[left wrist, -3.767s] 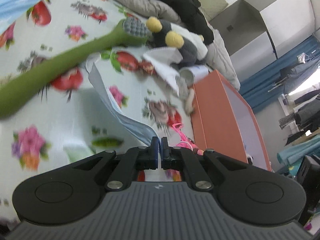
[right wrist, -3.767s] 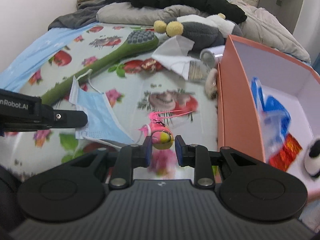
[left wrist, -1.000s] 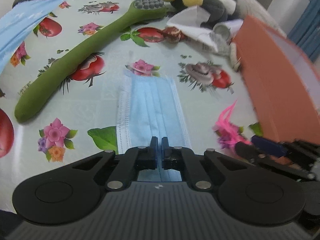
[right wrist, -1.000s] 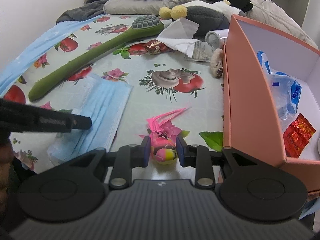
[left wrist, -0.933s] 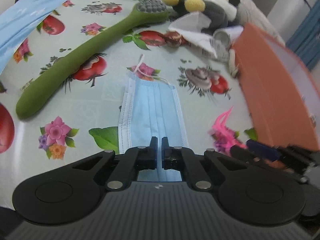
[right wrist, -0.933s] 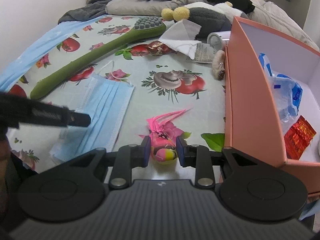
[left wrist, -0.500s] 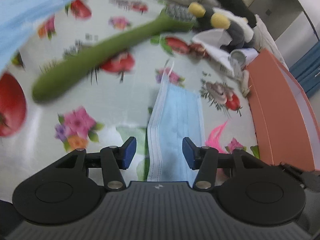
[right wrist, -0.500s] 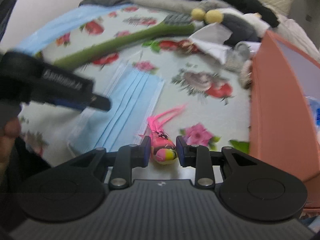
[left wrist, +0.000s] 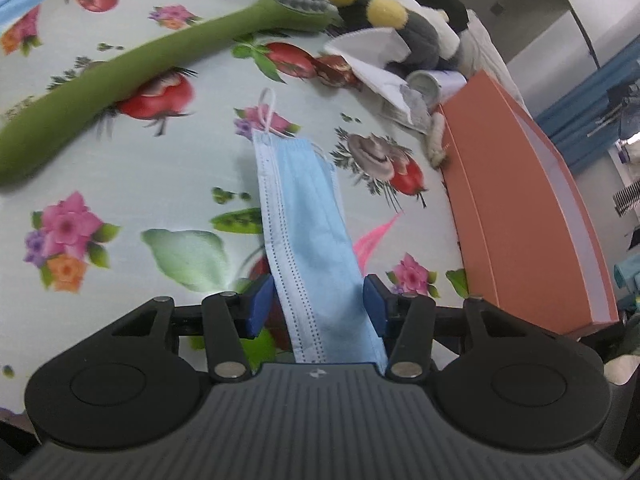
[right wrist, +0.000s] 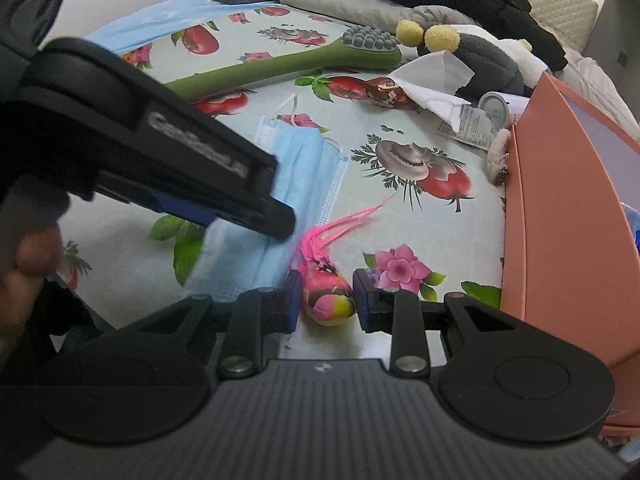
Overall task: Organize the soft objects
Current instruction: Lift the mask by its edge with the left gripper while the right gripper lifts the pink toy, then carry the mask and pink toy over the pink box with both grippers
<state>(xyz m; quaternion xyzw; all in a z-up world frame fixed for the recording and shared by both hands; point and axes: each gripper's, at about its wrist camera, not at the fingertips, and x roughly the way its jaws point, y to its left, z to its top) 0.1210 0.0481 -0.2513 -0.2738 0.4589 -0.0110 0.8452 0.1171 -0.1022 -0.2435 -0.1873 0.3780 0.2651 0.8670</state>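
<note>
A blue face mask (left wrist: 308, 220) lies flat on the flowered sheet; its near end runs between the fingers of my left gripper (left wrist: 318, 302), which is open around it. The mask also shows in the right wrist view (right wrist: 296, 168). My right gripper (right wrist: 325, 294) is shut on a pink feathered toy (right wrist: 326, 288) with a yellow tip, resting low on the sheet. The left gripper's finger (right wrist: 224, 196) reaches across the right wrist view over the mask.
An orange box (right wrist: 560, 200) stands at the right, also in the left wrist view (left wrist: 520, 208). A long green brush (left wrist: 152, 60), a grey plush with yellow pompoms (left wrist: 384, 12), white paper (right wrist: 432, 76), a wrapper and a small can lie farther back.
My left gripper has opened from shut and moved forward over the near end of the mask. My right gripper keeps its hold on the pink toy.
</note>
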